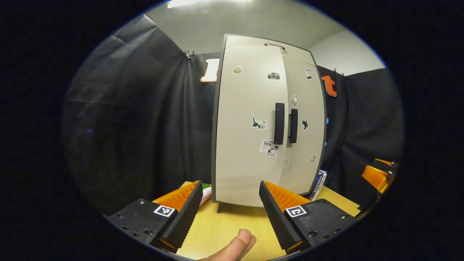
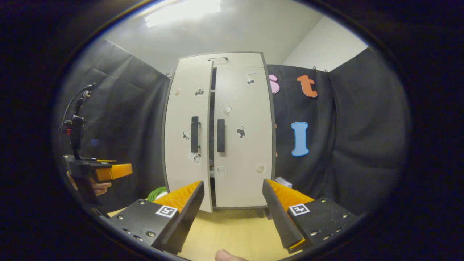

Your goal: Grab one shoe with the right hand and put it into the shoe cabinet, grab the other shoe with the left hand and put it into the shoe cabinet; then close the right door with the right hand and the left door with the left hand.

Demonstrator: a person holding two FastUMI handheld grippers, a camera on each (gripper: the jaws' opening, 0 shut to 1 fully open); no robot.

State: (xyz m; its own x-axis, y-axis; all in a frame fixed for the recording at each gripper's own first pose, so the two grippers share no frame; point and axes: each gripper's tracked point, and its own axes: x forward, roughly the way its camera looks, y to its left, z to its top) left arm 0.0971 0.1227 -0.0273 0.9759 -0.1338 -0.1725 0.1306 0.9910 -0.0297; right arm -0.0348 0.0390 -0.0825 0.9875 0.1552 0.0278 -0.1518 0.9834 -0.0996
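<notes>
Both grippers stand off from the shoe cabinet [image 2: 217, 134], jaws spread and holding nothing. No shoe lies on the surface [image 1: 232, 224]; my judgement is that both are already inside and the task has reached its closing stage.

The right door [image 2: 243, 134] sits flush with the cabinet frame, directly ahead of the right gripper [image 2: 232, 204]. The left door [image 2: 186, 137], ahead and slightly to that gripper's left, is not seated: a dark gap runs between the two doors from top to bottom, and the left door's lower edge hangs forward of the cabinet base. In the left gripper view the same door [image 1: 250, 123] overlaps the right one and stands proud of it. I judge the right door done and the left door the step in hand.

The next move calls for the left gripper [image 1: 230, 203] to advance to the left door's face, near the left handle [image 1: 279, 123], and press until the gap closes. A push square to the panel looks safer than one at the edge, as the cabinet stands on small feet.

Pose: the left gripper is level, aimed at the door's lower half, with a fingertip of the holding hand [image 1: 239, 246] showing beneath it. Seen from the right gripper, it hovers well out to the left [image 2: 108, 172], short of the cabinet. The right gripper is level and centred on the door seam, well clear.
</notes>
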